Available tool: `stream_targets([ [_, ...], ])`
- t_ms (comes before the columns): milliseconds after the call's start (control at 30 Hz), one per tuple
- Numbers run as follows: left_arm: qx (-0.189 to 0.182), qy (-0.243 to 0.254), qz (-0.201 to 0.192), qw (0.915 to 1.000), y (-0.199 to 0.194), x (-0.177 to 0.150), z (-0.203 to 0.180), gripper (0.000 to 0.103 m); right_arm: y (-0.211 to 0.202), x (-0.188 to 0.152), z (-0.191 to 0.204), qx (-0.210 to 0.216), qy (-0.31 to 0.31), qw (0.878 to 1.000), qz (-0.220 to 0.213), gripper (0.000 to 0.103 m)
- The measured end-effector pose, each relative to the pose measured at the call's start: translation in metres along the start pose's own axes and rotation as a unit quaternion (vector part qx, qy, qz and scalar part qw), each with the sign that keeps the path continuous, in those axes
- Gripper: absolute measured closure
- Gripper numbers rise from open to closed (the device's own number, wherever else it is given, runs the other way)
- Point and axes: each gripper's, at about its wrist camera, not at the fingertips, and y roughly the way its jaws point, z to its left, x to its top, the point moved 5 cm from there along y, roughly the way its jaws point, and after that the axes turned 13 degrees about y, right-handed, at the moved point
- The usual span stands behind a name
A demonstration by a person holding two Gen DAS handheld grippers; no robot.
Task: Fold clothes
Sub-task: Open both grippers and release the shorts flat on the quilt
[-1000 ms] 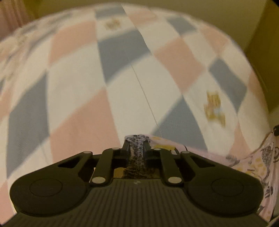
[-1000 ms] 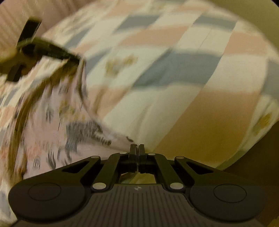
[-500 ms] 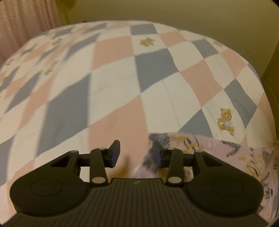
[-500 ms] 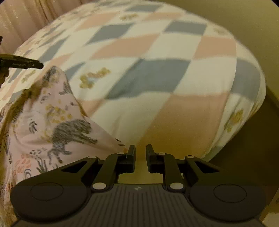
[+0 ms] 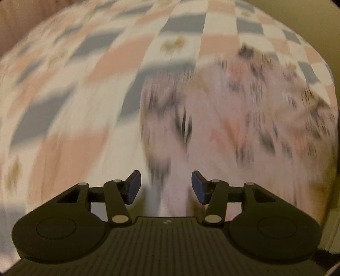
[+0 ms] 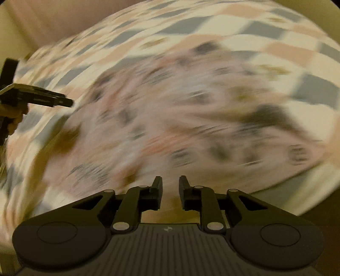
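A pale pink garment (image 5: 233, 118) printed with dark animals lies spread on the checked bedspread (image 5: 89, 89); both views are blurred by motion. My left gripper (image 5: 165, 186) hangs open above the garment's near left part, with nothing between its fingers. In the right wrist view the same pink garment (image 6: 180, 110) fills the middle, and my right gripper (image 6: 170, 192) is open a little, empty, over its near edge. The left gripper (image 6: 61, 102) shows at the far left there, held by a hand (image 6: 12, 115), just beyond the cloth's left edge.
The bedspread (image 6: 297, 89) of pink, grey and white squares covers the whole bed. A curtain (image 6: 53, 19) hangs behind it at the upper left. The bed's near right edge (image 6: 308, 203) drops off to a dark floor.
Both grippers were shut on the garment a second ago, then let go. The cloth now lies flat on the bed, and both grippers have pulled back and tilted down over it.
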Motion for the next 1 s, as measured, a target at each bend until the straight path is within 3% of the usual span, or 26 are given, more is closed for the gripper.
stream_targets([
  [67,-0.016,-0.020,0.013,0.9996,-0.008,-0.038,-0.004,0.055,0.010,-0.015,0.031,0.015,-0.019,1.000,0.017,0.075],
  [233,-0.068,-0.045,0.025,0.9964,-0.007,-0.084,-0.021,0.056,0.035,-0.049,0.104,0.047,-0.065,0.995,0.056,0.075],
  [333,-0.082,-0.034,0.018,0.9959,-0.002,-0.088,-0.023,0.061,0.043,-0.054,0.117,0.028,-0.070,0.995,0.061,0.068],
  [433,-0.079,0.013,0.021,0.9966,-0.002,-0.090,-0.020,0.070,0.050,-0.057,0.130,0.012,-0.076,0.995,0.065,0.068],
  [533,-0.066,0.064,0.018,0.9956,-0.013,-0.100,-0.009,0.073,0.048,-0.059,0.147,0.006,-0.085,0.995,0.058,0.064],
  [800,-0.053,0.056,-0.005,0.9970,-0.049,-0.132,0.032,0.071,0.052,-0.059,0.206,0.009,-0.113,0.993,0.040,0.057],
  [1000,-0.044,0.067,-0.003,0.9968,-0.057,-0.140,0.023,0.068,0.054,-0.068,0.230,0.013,-0.185,0.982,0.035,0.054],
])
